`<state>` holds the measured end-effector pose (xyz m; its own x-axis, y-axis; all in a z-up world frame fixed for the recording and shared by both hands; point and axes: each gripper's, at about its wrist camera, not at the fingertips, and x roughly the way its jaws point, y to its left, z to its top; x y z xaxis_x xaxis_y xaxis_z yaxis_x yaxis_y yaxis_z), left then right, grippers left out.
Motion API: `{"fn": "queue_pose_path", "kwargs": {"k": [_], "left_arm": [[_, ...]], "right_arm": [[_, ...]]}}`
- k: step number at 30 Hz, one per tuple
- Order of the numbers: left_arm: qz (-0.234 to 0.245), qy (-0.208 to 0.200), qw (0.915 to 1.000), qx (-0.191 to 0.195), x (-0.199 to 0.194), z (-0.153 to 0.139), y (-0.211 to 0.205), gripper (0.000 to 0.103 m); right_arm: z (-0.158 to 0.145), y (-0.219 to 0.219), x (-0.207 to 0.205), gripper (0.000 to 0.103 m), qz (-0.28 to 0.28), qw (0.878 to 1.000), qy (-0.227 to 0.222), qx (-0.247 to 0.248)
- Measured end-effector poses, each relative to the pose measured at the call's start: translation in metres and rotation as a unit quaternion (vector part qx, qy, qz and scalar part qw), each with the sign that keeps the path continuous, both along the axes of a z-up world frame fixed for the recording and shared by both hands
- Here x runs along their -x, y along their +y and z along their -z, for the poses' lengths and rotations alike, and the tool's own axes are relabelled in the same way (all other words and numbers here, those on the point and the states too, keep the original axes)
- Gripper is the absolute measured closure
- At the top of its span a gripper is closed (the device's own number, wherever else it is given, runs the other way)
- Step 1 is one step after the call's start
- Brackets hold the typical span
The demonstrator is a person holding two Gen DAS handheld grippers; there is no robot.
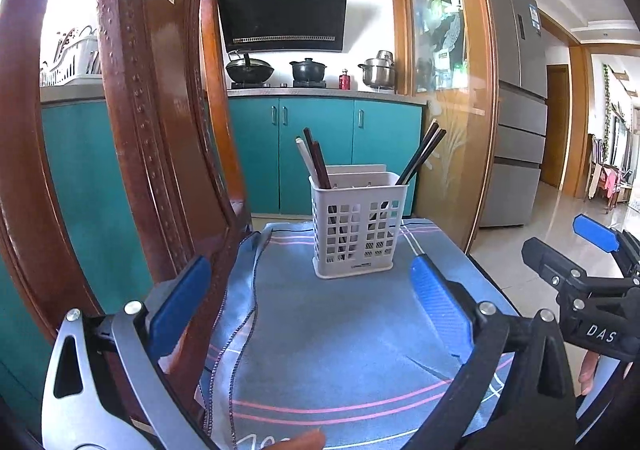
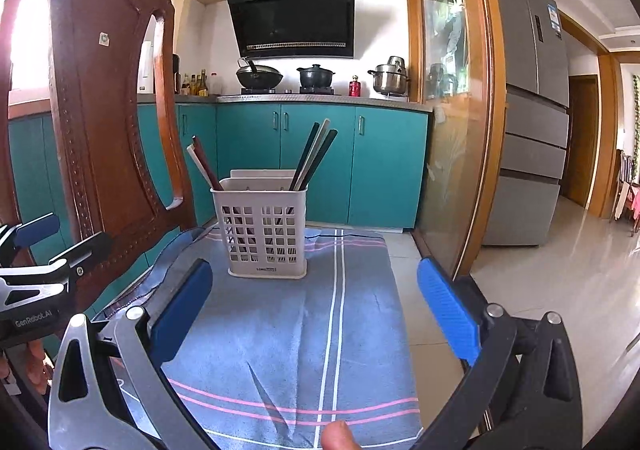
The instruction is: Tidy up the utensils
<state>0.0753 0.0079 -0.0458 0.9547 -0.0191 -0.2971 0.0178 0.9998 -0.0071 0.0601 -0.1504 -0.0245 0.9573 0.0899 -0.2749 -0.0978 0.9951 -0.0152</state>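
A white slotted utensil caddy [image 1: 359, 226] stands upright on a blue striped cloth [image 1: 340, 330] spread over a chair seat, straight ahead of both hand-held grippers and well clear of their tips. The left gripper [image 1: 312, 310] hangs with its 2 blue pads spread wide and nothing between them; the right gripper [image 2: 316, 314] matches it, jaws apart and empty, just off to the left one's right side. Chopsticks already sit in the caddy in 2 bunches: a dark and pale cluster [image 1: 314, 162] leaning toward the left gripper's side, and a darker bundle [image 1: 422, 156] leaning away toward the right. No loose utensil shows on the cloth between the pads and the caddy, so the sorting looks close to finished, or the next piece lies out of view.

If regrouping is the step in hand, the sound approach is to come in above the rim, close on 1 stick high on its exposed shaft, and lift straight up so the neighbours are not dragged out. The caddy is light plastic and may tip or slide on the cloth; the free gripper could steady its wall. The carved chair back [image 2: 104, 98] crowds the left side, so that arm needs care.
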Motion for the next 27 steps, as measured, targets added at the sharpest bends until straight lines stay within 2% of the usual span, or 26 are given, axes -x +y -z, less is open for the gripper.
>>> {"fn": "queue_pose_path", "kwargs": {"k": [27], "left_arm": [[-0.003, 0.013, 0.9998, -0.018, -0.0048, 0.0080, -0.0094, 0.003]], "right_arm": [[0.0017, -0.0058, 0.0006, 0.003, 0.007, 1.000, 0.000, -0.005]]}}
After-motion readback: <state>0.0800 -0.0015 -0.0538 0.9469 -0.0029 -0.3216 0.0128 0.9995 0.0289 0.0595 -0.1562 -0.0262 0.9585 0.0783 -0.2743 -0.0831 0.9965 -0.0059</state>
